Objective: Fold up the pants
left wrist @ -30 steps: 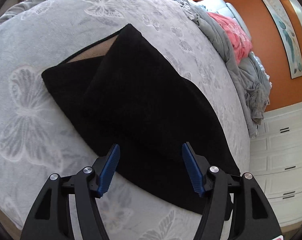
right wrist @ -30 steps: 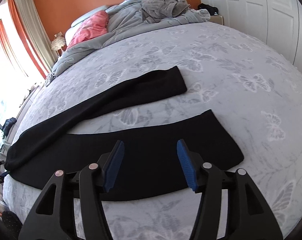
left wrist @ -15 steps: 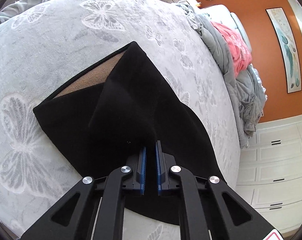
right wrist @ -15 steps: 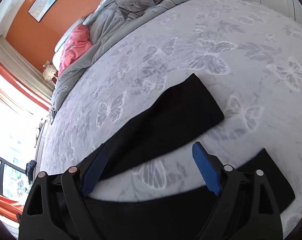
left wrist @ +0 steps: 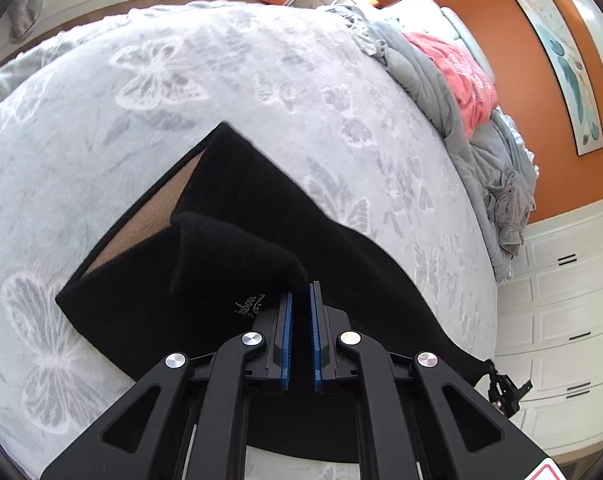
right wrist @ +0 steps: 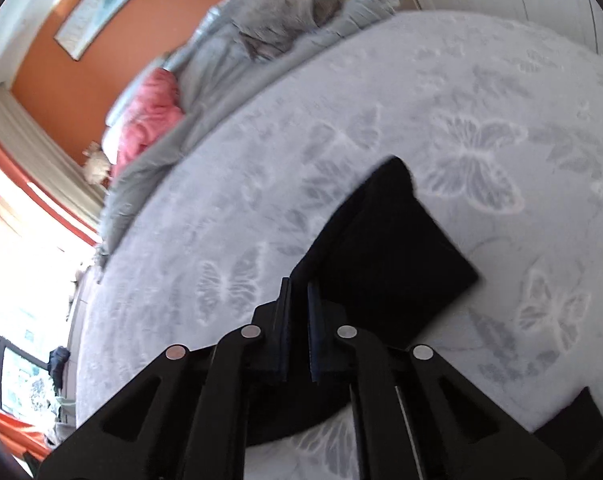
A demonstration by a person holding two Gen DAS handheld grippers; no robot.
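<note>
Pinching the black pants [left wrist: 229,264] at the waist, the left hand-held gripper [left wrist: 299,300] is pressed together on a raised fold, probably for carrying it over. A leg end is clamped likewise by the right hand-held gripper [right wrist: 298,292]. Farther, the pants are spread on the bed [left wrist: 261,80].

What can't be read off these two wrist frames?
- Left wrist: near edge of the black pants is hidden behind the left tongs; the script logo is too small to read.
- Right wrist: motion blur; how much of the pant leg the right tongs pinch is hidden by the pads.
- Right wrist: second leg is cut off by the lens edge.
</note>
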